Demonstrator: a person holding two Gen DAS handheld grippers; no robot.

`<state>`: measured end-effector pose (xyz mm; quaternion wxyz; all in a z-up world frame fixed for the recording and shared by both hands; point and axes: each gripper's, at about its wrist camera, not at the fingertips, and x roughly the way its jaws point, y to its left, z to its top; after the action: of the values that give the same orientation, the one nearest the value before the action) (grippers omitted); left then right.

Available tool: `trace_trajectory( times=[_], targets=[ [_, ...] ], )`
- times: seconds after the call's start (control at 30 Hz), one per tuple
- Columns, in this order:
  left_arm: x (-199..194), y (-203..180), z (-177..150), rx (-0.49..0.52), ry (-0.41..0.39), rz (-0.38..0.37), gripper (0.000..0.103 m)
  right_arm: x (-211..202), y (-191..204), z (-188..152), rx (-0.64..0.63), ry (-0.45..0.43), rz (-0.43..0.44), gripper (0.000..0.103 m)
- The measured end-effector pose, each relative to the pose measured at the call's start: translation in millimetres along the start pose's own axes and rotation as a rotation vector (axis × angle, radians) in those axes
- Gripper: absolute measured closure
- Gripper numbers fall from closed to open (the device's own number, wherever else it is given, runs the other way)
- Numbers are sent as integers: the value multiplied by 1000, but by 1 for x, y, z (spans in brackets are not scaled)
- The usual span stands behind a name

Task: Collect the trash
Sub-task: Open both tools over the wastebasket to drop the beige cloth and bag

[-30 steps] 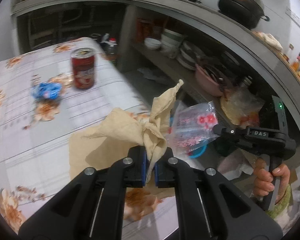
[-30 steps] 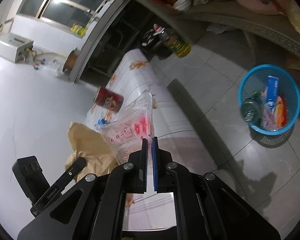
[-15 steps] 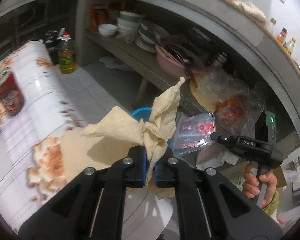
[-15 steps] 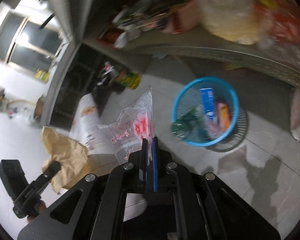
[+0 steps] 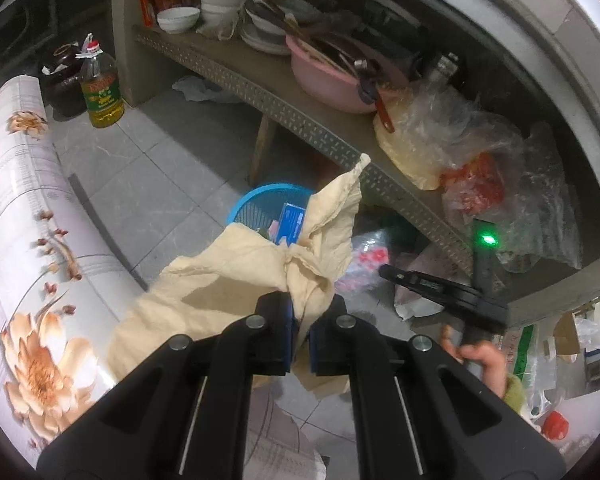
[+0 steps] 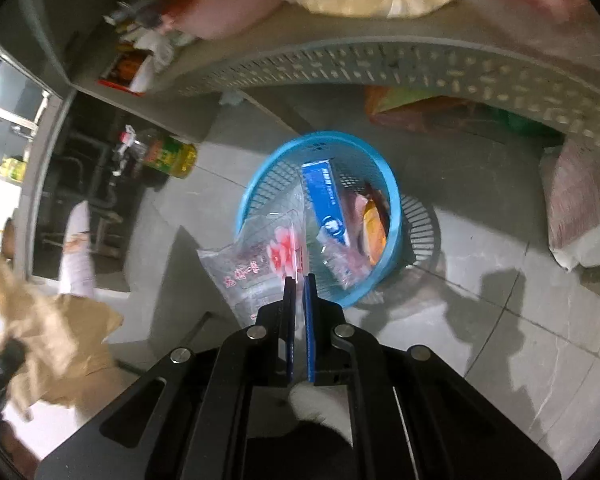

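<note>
The left gripper has its fingers clamped on crumpled tan paper, with the blue basket at 12 o'clock beyond it. The right gripper pinches a clear printed bag at the basket's 7 o'clock rim.

I count two grippers: left gripper and right gripper. One tan paper bag. One clear printed plastic bag. One blue basket on the floor, holding one blue carton that I can make out; the other contents I cannot count. One oil bottle. One pink basin on the shelf. One floral-covered worktop.
</note>
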<state>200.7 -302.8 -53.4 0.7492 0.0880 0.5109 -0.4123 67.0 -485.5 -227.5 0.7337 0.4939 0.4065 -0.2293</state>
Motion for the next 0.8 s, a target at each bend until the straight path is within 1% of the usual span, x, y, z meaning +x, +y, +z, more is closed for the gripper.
trace_trajectory(
  times=[0.03, 0.1, 0.17, 0.2, 0.23, 0.27, 0.33, 0.37, 0.43, 0.6, 0.7, 0.8],
  targets=[
    [4, 1, 2, 1, 8, 3, 99, 13, -1, 5, -11, 0, -25, 95],
    [11, 1, 6, 4, 22, 7, 99, 36, -5, 12, -29, 7, -58, 94],
    [21, 1, 10, 3, 40, 11, 99, 65, -11, 19, -41, 36, -92, 87],
    [25, 1, 12, 1, 49, 10, 99, 75, -14, 20, -43, 53, -112, 78],
    [32, 1, 14, -2, 61, 8, 99, 86, -18, 22, -38, 70, -152, 72],
    [37, 2, 16, -7, 74, 6, 99, 93, -20, 22, -36, 78, -181, 72],
    [48, 2, 19, -18, 98, -7, 99, 99, -24, 21, -49, 77, -205, 72],
    [56, 1, 22, -24, 114, -11, 99, 98, -25, 20, -54, 67, -212, 71],
    [70, -3, 26, -29, 138, -21, 99, 86, -28, 17, -57, 33, -215, 65],
    [111, -21, 42, -40, 194, -41, 98, 41, -43, 7, -22, -49, -203, 60],
    [139, -38, 55, -31, 208, -42, 98, 22, -55, -3, 21, -59, -191, 59],
    [165, -48, 66, -73, 217, -92, 98, 12, -68, -12, 66, -54, -174, 59]
  ],
)
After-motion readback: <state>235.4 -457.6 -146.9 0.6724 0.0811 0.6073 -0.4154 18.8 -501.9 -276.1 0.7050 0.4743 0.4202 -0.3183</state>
